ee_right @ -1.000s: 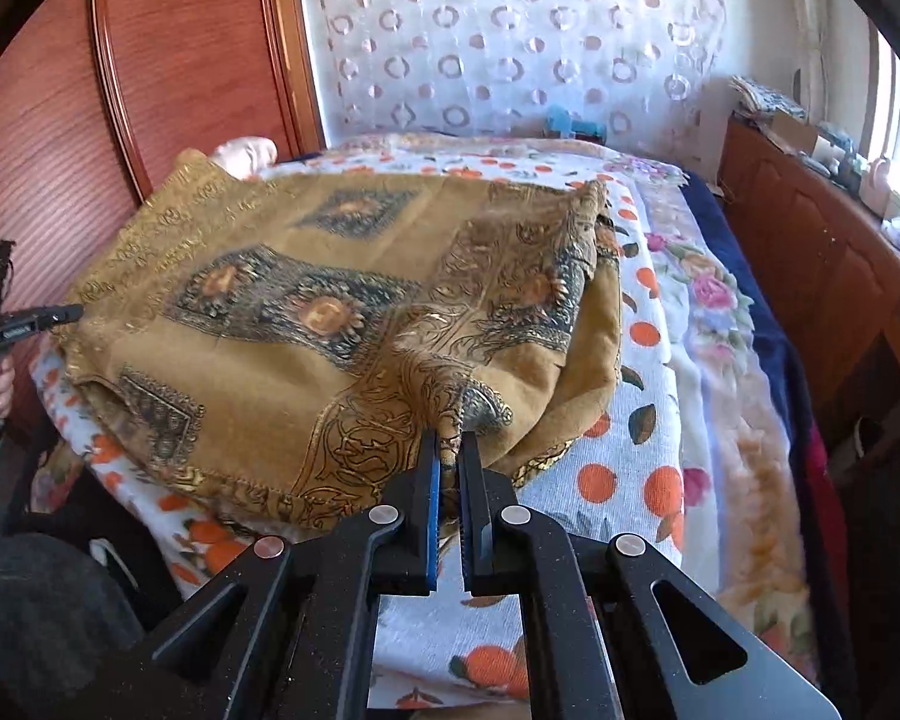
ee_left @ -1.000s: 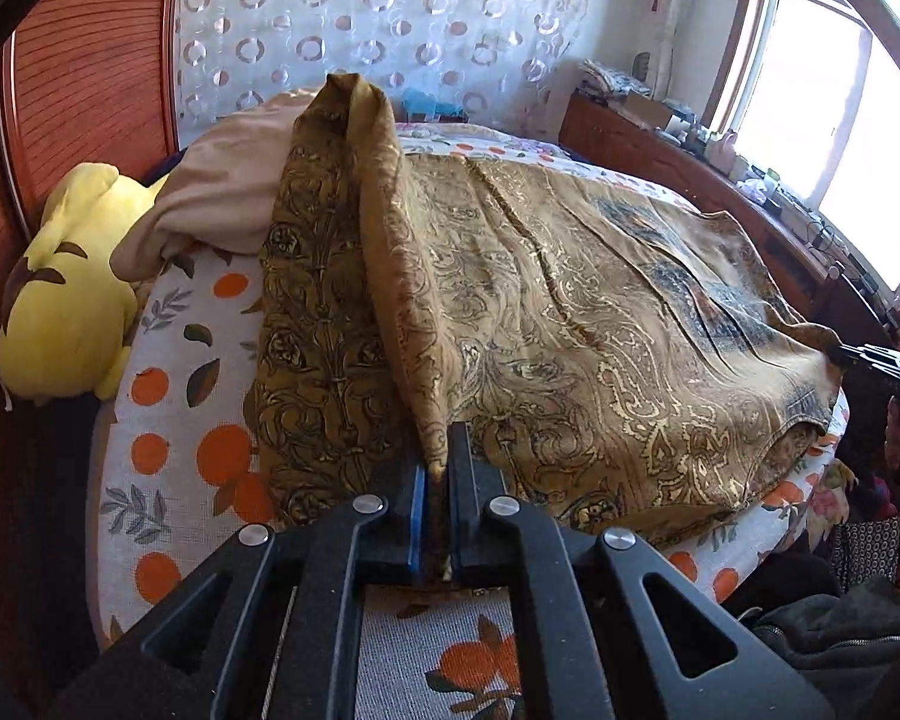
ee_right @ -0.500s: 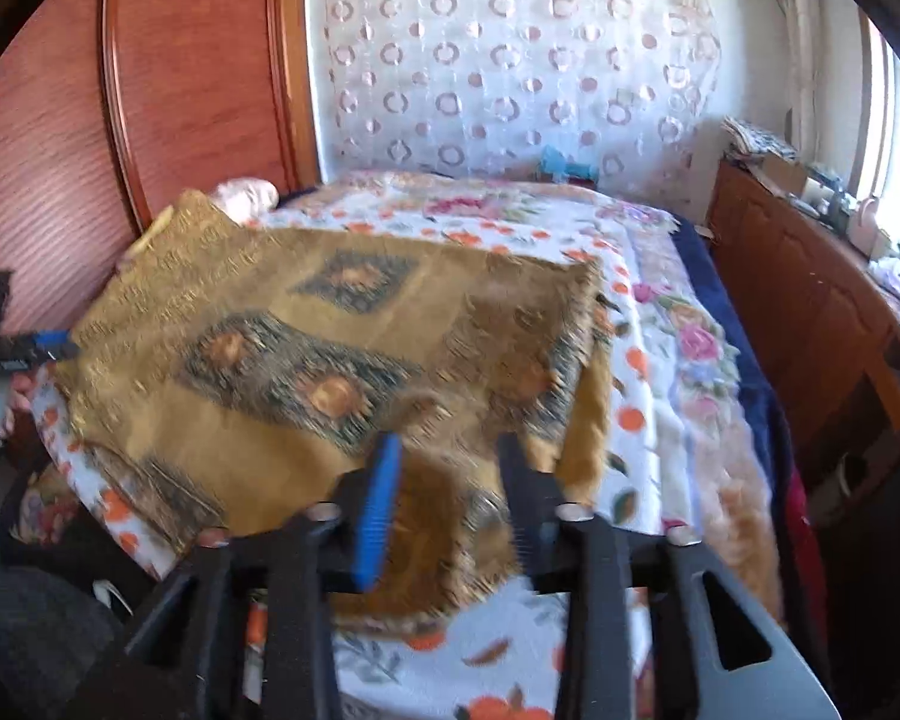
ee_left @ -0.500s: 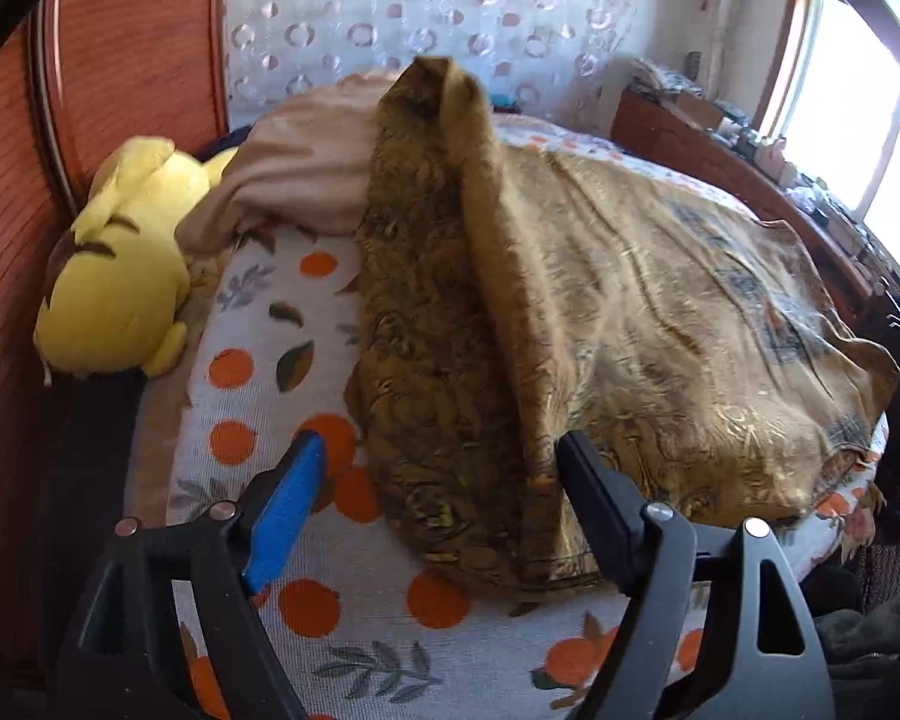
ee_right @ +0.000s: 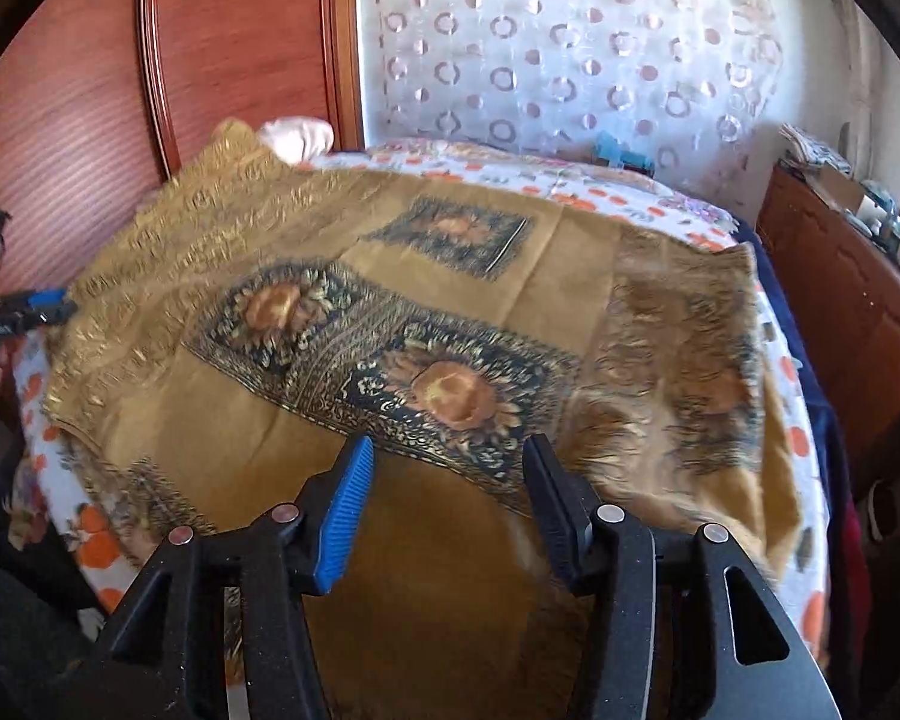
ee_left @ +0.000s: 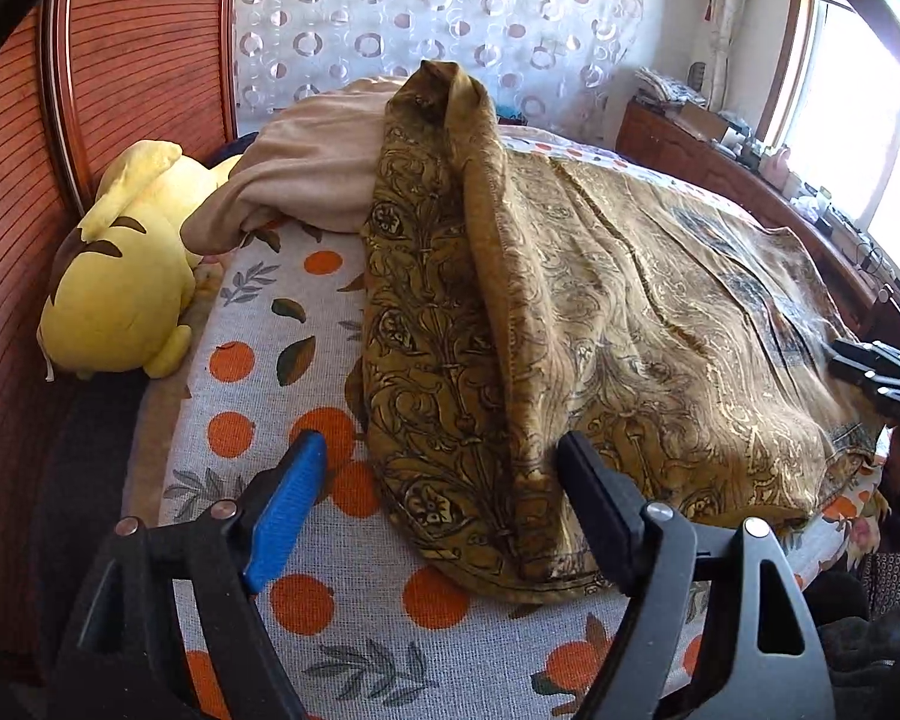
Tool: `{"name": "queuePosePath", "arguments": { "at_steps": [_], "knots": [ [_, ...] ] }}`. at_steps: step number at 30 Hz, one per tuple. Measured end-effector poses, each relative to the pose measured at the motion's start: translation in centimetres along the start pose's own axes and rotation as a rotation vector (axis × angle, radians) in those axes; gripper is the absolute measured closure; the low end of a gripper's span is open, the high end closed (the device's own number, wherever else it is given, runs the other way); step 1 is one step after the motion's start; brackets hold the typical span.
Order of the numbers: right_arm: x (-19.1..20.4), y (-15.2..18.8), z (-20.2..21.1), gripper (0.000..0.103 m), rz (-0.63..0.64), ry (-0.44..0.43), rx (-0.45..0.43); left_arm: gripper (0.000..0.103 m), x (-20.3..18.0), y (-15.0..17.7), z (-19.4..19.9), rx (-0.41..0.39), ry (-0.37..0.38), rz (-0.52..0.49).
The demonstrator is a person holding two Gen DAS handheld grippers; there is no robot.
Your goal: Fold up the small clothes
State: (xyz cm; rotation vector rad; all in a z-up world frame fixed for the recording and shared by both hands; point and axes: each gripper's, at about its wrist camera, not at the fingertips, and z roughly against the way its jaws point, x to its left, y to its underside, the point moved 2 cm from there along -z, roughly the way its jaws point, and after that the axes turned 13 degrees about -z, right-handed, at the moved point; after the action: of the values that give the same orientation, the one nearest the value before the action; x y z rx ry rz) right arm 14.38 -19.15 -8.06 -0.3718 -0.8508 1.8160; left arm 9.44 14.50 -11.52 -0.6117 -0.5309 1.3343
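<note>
Both my left gripper (ee_left: pixel 438 480) and right gripper (ee_right: pixel 447 480) gape empty; I should regrasp the cloth (ee_left: pixel 630 312) hem at 6 o'clock, pinching both layers squarely.

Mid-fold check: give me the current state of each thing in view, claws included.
Left claw: open, holding nothing.
Right claw: open, holding nothing.
Gold patterned cloth: released, spread on the bed, one edge folded over.
Beige cloth: bunched beside the gold one.
Yellow plush toy: lying against the headboard.
</note>
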Motion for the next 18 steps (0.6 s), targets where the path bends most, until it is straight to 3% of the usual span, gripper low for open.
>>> {"name": "queuePosePath", "arguments": {
  "at_steps": [4, 9, 14, 18],
  "knots": [
    [0.1, 0.3, -1.3, 0.036, 0.0, 0.04, -0.015, 0.042, -0.1, 0.1, 0.2, -0.017, 0.031, 0.011],
    [0.0, 0.6, -1.8, 0.031, -0.022, 0.073, -0.034, 0.061, -0.8, 0.1, 0.3, -0.028, 0.061, 0.015],
    [-0.2, 0.5, -2.5, 0.03, -0.037, 0.054, -0.024, 0.09, -1.4, 0.1, 0.5, -0.04, 0.094, 0.031],
    [-0.3, 0.8, -1.8, 0.03, -0.037, 0.064, -0.034, 0.093, -2.5, -0.8, 1.9, -0.086, 0.103, 0.018]
  ]
}}
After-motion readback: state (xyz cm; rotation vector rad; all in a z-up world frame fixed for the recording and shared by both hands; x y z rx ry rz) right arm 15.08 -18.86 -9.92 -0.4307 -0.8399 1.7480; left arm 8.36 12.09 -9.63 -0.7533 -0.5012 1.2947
